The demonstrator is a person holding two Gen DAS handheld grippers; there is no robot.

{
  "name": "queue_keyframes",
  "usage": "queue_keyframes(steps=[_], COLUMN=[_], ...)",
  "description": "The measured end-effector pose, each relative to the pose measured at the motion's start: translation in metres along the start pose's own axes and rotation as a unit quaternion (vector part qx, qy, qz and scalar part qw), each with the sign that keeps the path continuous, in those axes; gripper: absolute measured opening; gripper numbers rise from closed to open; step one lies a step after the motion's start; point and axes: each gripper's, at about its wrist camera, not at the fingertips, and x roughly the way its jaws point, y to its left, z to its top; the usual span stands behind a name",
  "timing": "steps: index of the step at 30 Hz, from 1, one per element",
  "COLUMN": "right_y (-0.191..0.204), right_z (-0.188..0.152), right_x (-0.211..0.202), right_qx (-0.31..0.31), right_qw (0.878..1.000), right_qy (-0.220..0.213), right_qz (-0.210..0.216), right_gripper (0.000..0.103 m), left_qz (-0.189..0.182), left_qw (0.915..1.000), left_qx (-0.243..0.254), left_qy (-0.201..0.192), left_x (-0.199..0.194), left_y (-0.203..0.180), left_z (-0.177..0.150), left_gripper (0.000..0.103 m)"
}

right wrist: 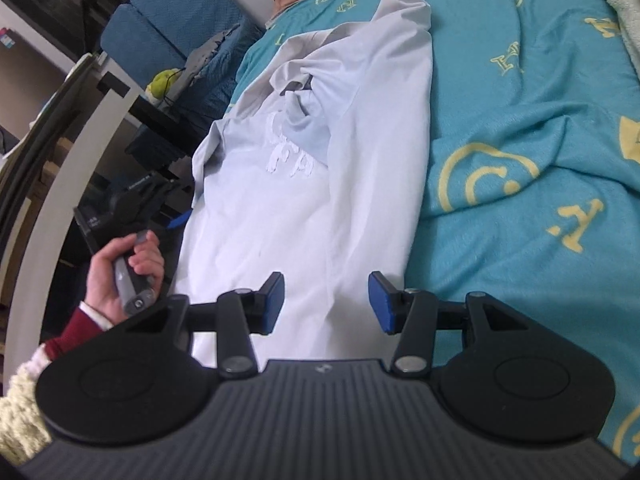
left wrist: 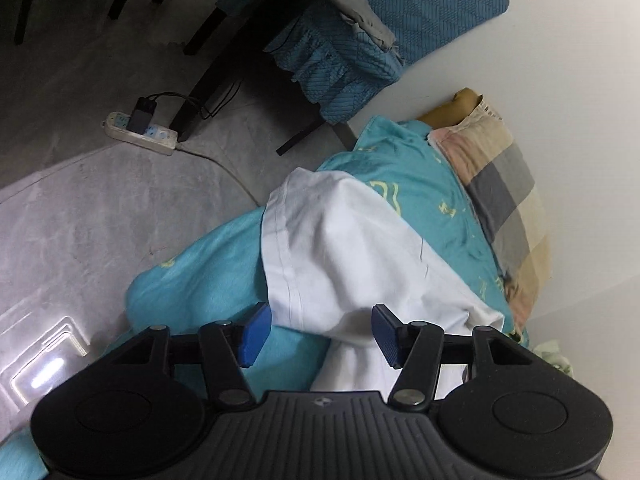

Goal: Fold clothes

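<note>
A white shirt (right wrist: 304,208) with raised white lettering lies flat on the teal bedsheet (right wrist: 520,100), its right side folded in over the chest. My right gripper (right wrist: 327,303) hovers open over the shirt's near end, and the cloth runs under the gap without being pinched. In the left wrist view the white shirt (left wrist: 340,240) drapes over the bed's edge. My left gripper (left wrist: 320,334) is open there, one pad over the teal sheet (left wrist: 192,280) and the other over the white cloth. A hand (right wrist: 120,268) in a red sleeve holds that gripper's grey handle at the shirt's left edge.
A checkered pillow (left wrist: 504,200) lies at the head of the bed by the white wall. On the grey floor sits a power strip (left wrist: 140,132) with a cord, near chairs with teal covers (left wrist: 340,68). A pale fleece blanket (right wrist: 616,4) lies at the far right.
</note>
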Motion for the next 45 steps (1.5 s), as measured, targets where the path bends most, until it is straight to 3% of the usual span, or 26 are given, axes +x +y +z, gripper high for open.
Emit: queue_keyframes(steps=[2, 4, 5, 8, 11, 18, 22, 27, 29, 30, 31, 34, 38, 42, 45], right_y=[0.0, -0.001, 0.0, 0.001, 0.005, 0.002, -0.01, -0.026, -0.032, -0.034, -0.036, -0.036, -0.026, -0.005, 0.015], right_z=[0.002, 0.003, 0.004, 0.006, 0.009, 0.009, 0.009, 0.012, 0.014, 0.014, 0.015, 0.019, 0.023, 0.022, 0.023], right_x=[0.004, 0.007, 0.007, 0.007, 0.003, -0.009, -0.015, -0.017, -0.018, -0.019, -0.021, -0.028, -0.039, -0.043, -0.043], right_qx=[0.003, 0.004, 0.005, 0.01, 0.011, 0.018, 0.031, 0.042, 0.042, 0.042, 0.043, 0.037, 0.002, -0.048, -0.082], right_qw=[1.0, 1.0, 1.0, 1.0, 1.0, 0.999, 0.999, 0.998, 0.998, 0.998, 0.998, 0.997, 0.994, 0.99, 0.986], right_qy=[0.001, 0.001, 0.001, -0.001, -0.01, -0.031, -0.037, -0.043, -0.046, -0.048, -0.051, -0.068, -0.102, -0.128, -0.141], right_qz=[0.001, -0.001, -0.002, -0.003, 0.003, 0.006, -0.003, -0.009, -0.006, -0.002, 0.003, 0.02, 0.033, 0.036, 0.038], right_gripper=[0.05, 0.05, 0.05, 0.05, 0.05, 0.05, 0.05, 0.05, 0.05, 0.05, 0.05, 0.05, 0.05, 0.05, 0.05], left_qz=[-0.017, -0.04, -0.053, -0.102, -0.151, -0.201, -0.184, -0.125, -0.105, -0.092, -0.079, -0.047, 0.001, 0.017, 0.015], left_qw=[0.9998, 0.999, 0.9983, 0.994, 0.9875, 0.972, 0.9498, 0.9252, 0.9175, 0.9141, 0.9119, 0.9075, 0.9027, 0.8982, 0.8948], left_qx=[-0.012, -0.019, -0.019, 0.005, 0.014, 0.118, 0.253, 0.355, 0.378, 0.388, 0.396, 0.41, 0.427, 0.438, 0.446], left_qy=[-0.002, -0.007, -0.012, -0.04, -0.042, -0.028, 0.002, 0.052, 0.068, 0.072, 0.074, 0.078, 0.054, 0.025, 0.013], left_x=[0.003, 0.002, 0.0, -0.013, -0.03, -0.055, -0.054, -0.026, -0.02, -0.021, -0.025, -0.051, -0.104, -0.146, -0.156], left_y=[0.005, 0.008, 0.009, -0.002, -0.025, -0.121, -0.186, -0.202, -0.198, -0.195, -0.192, -0.176, -0.164, -0.162, -0.158], left_z=[0.005, 0.011, 0.013, 0.018, 0.017, -0.02, -0.079, -0.159, -0.178, -0.186, -0.192, -0.204, -0.213, -0.218, -0.21], left_gripper=[0.04, 0.006, 0.002, 0.002, 0.002, 0.002, 0.002, 0.004, 0.01, 0.021, 0.028, 0.034, 0.047, 0.056, 0.057])
